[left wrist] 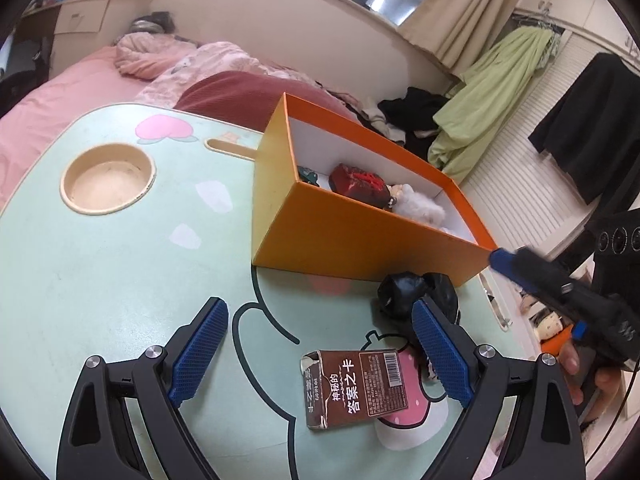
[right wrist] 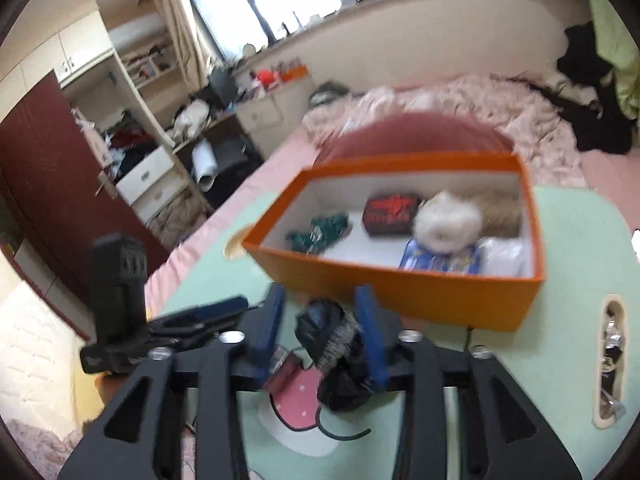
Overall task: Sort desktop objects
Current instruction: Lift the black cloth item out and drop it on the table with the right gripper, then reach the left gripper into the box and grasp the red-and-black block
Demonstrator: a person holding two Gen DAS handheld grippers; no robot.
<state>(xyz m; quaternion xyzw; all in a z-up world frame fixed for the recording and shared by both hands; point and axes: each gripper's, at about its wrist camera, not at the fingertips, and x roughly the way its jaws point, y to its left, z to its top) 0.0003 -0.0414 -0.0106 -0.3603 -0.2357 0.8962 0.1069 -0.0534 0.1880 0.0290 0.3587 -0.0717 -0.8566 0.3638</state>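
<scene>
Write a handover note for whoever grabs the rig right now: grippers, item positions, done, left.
Left gripper: open, empty, low over the mint-green cartoon-print lap table, brown card box with white lettering lying flat between its fingers.
Right gripper: jaws either side of the crumpled black furry bundle in front of the box; view blurred, grip unclear.
Open orange cardboard box with white lining stands on the table.
Done: in the box are a dark green item, dark red pouch, white fluffy toy, blue-patterned packet.
Left: black bundle and brown card box still on the table.
</scene>
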